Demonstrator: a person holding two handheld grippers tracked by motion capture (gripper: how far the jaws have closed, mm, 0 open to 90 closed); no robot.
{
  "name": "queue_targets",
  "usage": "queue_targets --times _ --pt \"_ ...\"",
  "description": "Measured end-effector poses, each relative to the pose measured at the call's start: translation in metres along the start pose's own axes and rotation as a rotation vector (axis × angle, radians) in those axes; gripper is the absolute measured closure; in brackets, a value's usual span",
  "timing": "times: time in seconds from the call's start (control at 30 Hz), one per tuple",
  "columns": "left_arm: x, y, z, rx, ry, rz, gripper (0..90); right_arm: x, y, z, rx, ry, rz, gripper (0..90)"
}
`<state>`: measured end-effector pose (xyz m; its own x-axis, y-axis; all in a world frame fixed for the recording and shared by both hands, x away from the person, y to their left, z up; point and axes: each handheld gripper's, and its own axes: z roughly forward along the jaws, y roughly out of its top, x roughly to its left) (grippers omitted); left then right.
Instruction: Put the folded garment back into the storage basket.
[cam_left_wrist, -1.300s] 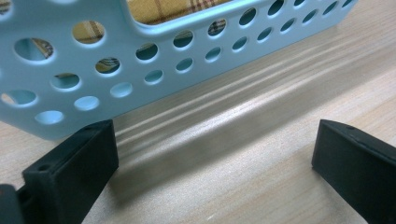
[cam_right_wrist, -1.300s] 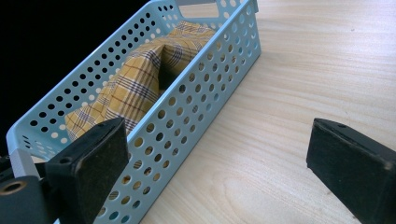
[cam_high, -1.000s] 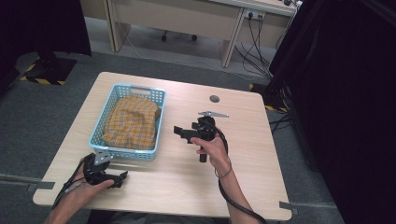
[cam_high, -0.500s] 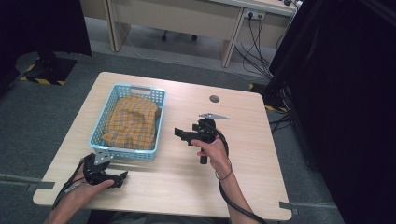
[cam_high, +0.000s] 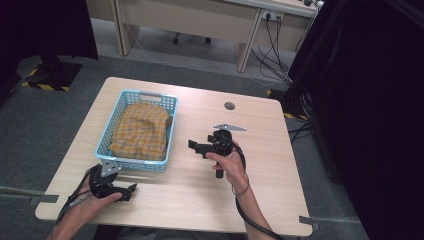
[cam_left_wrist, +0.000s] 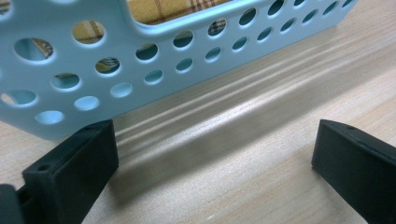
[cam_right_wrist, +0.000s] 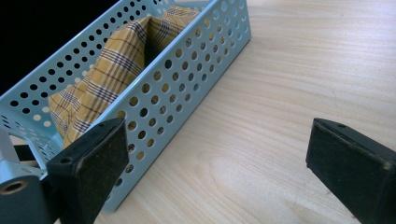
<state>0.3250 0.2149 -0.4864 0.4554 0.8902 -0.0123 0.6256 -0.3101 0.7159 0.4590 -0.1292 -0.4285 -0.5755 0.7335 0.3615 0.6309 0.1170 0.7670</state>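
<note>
With both tongs (cam_high: 196, 147) (cam_high: 131, 190) gaping empty beside the basket (cam_high: 169, 131), a low reach snags its rim, missing the plaid cloth (cam_high: 141, 131).

I'm working in an office or lab room. Grey carpet floor (cam_high: 45, 125) all round my light wood counter (cam_high: 200, 200). A second desk (cam_high: 200, 17) stands behind it, with a wall socket strip (cam_high: 270, 16) and black cables (cam_high: 272, 50) hanging to the floor. Black curtains (cam_high: 365, 110) screen off the right side. Yellow-black hazard tape (cam_high: 47, 86) marks a stand base (cam_high: 50, 72) at left.
</note>
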Motion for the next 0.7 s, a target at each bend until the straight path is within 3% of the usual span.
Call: queue_targets --times 0.7 --pt "0.000 0.000 0.000 0.000 0.000 0.000 0.0 -0.010 -0.015 -0.007 0.024 -0.029 -0.007 6.8"
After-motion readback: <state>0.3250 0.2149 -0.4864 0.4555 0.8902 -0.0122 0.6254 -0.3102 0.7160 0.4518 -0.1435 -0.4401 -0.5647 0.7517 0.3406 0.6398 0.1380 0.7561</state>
